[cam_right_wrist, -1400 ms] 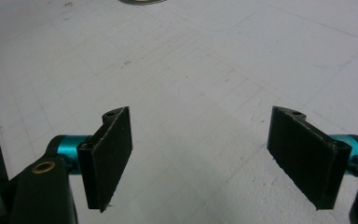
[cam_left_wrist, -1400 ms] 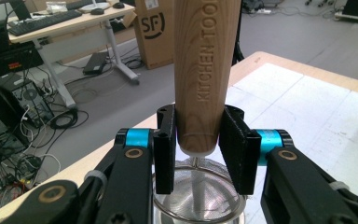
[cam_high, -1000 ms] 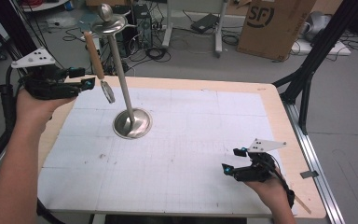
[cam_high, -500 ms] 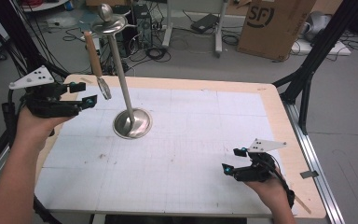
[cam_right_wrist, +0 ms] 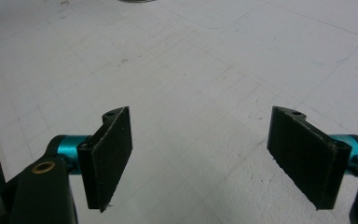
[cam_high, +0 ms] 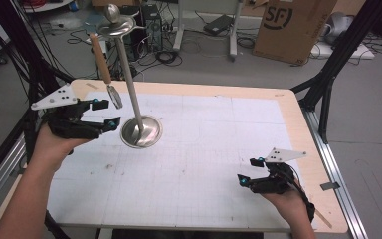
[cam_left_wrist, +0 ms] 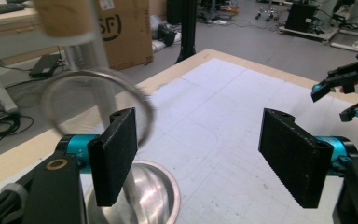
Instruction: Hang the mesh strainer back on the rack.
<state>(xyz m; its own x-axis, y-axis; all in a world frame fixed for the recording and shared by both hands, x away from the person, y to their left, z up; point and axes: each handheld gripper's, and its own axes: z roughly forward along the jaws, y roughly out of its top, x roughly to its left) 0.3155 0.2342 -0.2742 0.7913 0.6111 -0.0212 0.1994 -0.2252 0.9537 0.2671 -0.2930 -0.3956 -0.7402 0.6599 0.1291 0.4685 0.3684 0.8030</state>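
Note:
A steel stand (cam_high: 140, 130) with a round base and a tall pole rises at the left of the white mat (cam_high: 214, 144). From its top plate (cam_high: 115, 23) hangs a wooden-handled utensil (cam_high: 102, 62), slightly tilted, ending in a metal ring (cam_high: 115, 95). My left gripper (cam_high: 107, 112) sits just below and left of that ring, open; its jaws have just been opening. In the left gripper view the blurred ring (cam_left_wrist: 93, 100) lies beyond the left pad (cam_left_wrist: 116, 158), and nothing is pressed between the pads of the left gripper (cam_left_wrist: 203, 158). My right gripper (cam_high: 246, 172) rests open near the mat's front right.
The stand's base (cam_left_wrist: 156, 196) lies right under the left jaw. The right gripper (cam_left_wrist: 349, 88) shows across the mat. A cardboard box (cam_high: 298, 27), cables and black frame legs (cam_high: 328, 84) stand beyond the wooden table edge (cam_high: 288, 97). The right gripper (cam_right_wrist: 200, 158) faces bare mat (cam_right_wrist: 205, 60).
The left gripper has dropped and drawn back from the utensil's ring, and its jaws stand wider. The utensil still hangs from the top plate. The right gripper has not moved.

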